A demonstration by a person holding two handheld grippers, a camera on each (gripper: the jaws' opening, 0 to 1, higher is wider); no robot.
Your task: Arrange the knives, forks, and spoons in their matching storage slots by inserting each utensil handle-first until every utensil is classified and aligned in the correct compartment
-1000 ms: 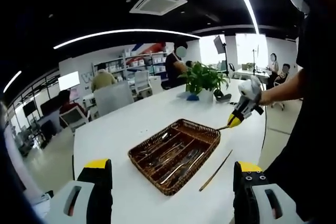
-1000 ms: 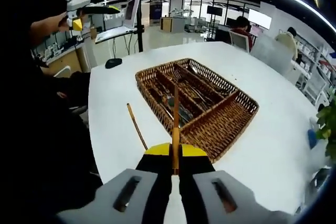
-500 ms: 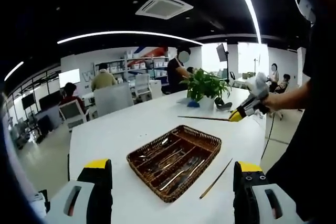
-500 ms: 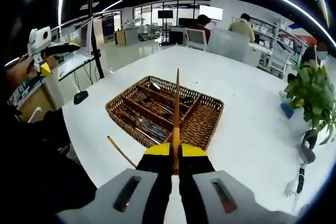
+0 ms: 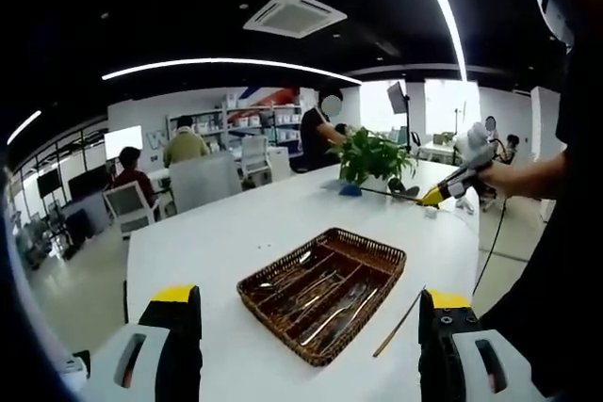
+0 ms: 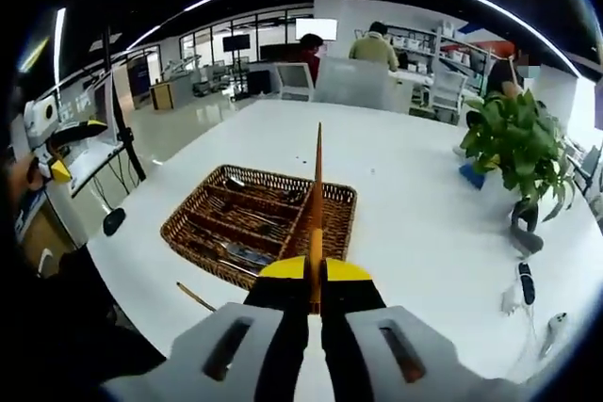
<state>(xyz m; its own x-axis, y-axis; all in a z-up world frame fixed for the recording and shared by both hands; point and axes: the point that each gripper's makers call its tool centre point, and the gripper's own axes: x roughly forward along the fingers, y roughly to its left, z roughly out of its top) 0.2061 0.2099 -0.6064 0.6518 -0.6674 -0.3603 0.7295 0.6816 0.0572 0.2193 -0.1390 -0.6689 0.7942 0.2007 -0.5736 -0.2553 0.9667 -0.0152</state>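
In the left gripper view, the left gripper (image 5: 306, 345) hangs above the white bench (image 5: 217, 233) with its jaws spread wide and holding nothing. Just ahead lies the brown woven wicker tray with divided slots (image 5: 323, 291), metal utensils already lying in its compartments. To its right, a thin brown chopstick (image 5: 399, 323) rests loose on the bench, just beside the tray's rim. Further right, the right gripper (image 5: 435, 195) is held up near the green potted plant (image 5: 375, 152), well apart from the tray.

In the right gripper view, the right gripper's (image 6: 316, 303) jaws are clamped on a second long brown chopstick (image 6: 317, 204), which points forward over the tray (image 6: 264, 225). The loose stick's end (image 6: 194, 296) shows at the tray's near left.

The risk, as I judge it, is alignment: the held stick is gripped at one end, so its long free tip could swing, catch the wicker rim or a divider, or slide into a slot meant for other utensils. A shallow pinch could also let it twist between the jaws.

Compared with a second ago, the right gripper has lifted away from the tray's corner and moved off toward the plant, carrying the stick; the loose stick and tray lie as before.
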